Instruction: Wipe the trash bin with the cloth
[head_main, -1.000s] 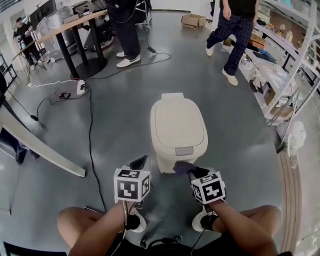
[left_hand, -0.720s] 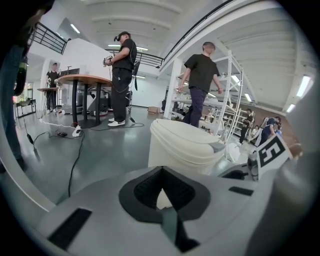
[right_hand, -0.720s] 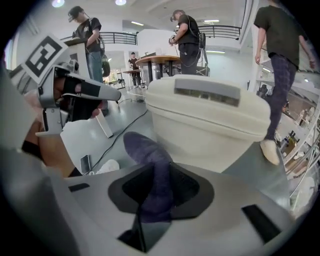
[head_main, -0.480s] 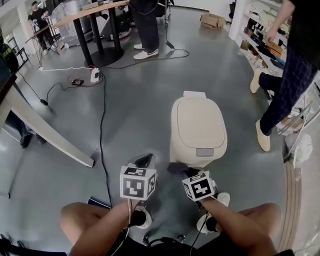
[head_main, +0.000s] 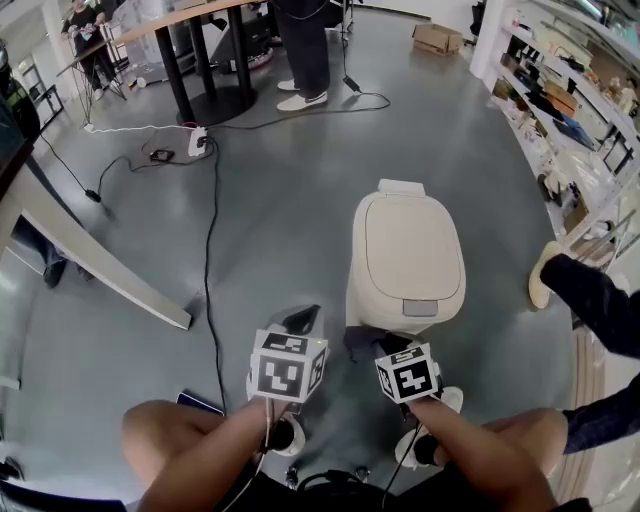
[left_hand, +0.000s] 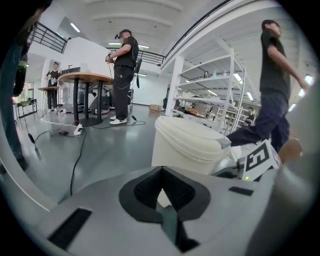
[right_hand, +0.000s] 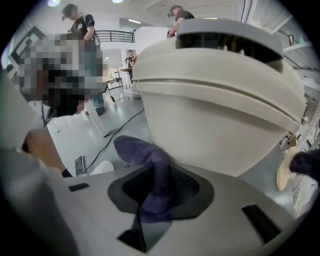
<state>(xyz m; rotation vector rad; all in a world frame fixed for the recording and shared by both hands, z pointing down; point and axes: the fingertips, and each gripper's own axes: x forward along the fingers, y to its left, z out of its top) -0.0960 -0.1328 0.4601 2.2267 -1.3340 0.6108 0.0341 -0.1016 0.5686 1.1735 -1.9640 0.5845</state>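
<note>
A cream trash bin (head_main: 405, 255) with its lid shut stands on the grey floor ahead of me. My right gripper (head_main: 372, 345) is low at the bin's front left corner, shut on a dark purple cloth (head_main: 362, 340). In the right gripper view the cloth (right_hand: 145, 155) bunches out of the right gripper (right_hand: 155, 200) just below the bin's wall (right_hand: 215, 120). My left gripper (head_main: 300, 320) hangs left of the bin, apart from it, with nothing in it. In the left gripper view the left gripper (left_hand: 161, 200) looks shut, and the bin (left_hand: 190, 145) stands ahead to the right.
A black cable (head_main: 210, 250) runs down the floor left of the bin. A slanted white beam (head_main: 110, 280) lies at the left, a round-based table (head_main: 200, 60) at the back. Shelving (head_main: 590, 110) lines the right wall. A passer-by's leg (head_main: 590, 290) is close on the right.
The cloth in my right gripper has shifted leftward along the bin's lower front to its left corner. A walking person has come from the back to the right edge.
</note>
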